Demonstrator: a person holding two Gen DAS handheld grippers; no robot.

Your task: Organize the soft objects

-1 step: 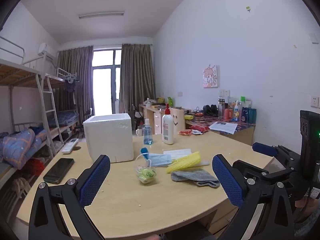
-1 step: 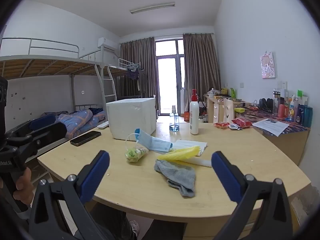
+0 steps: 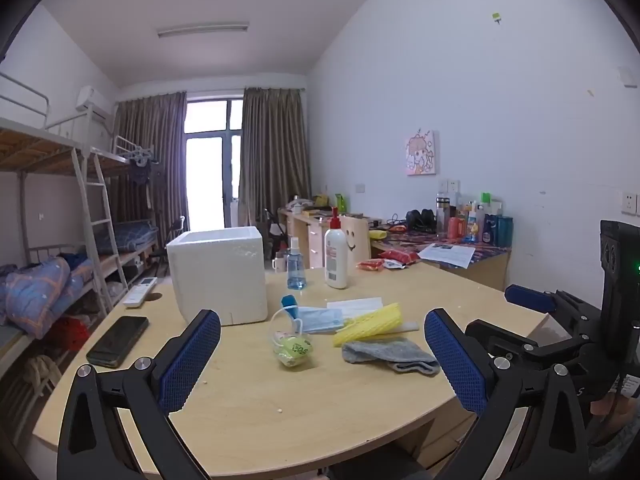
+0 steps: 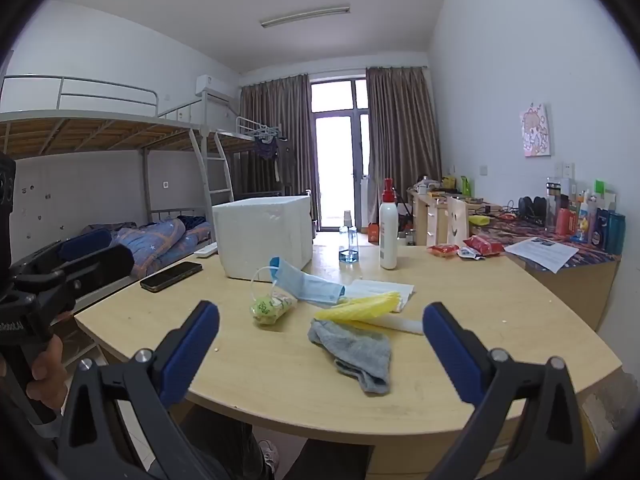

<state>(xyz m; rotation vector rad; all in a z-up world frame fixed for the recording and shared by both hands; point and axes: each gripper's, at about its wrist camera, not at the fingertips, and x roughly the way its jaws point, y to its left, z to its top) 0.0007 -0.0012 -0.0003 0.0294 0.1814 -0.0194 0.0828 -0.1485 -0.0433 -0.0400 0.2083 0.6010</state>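
Presently, both tools hover off the table's [image 3: 248, 432] near edge, empty. The left gripper [image 3: 322, 360] has its jaws spread wide, and so does the right gripper [image 4: 320, 354]. Beyond them, near the table's middle, lie the soft items: a grey sock [image 4: 356, 354] nearest the near edge, a yellow foam net [image 4: 360, 308] touching its far side, a blue face mask [image 4: 306, 284] and a small green pouch [image 4: 268, 308]. The white foam box [image 4: 264, 236] stands toward the far left edge.

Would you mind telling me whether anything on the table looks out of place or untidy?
The grey sock lies crumpled near the front edge, and the blue face mask sprawls unfolded over white paper. Nothing looks spilled or broken.
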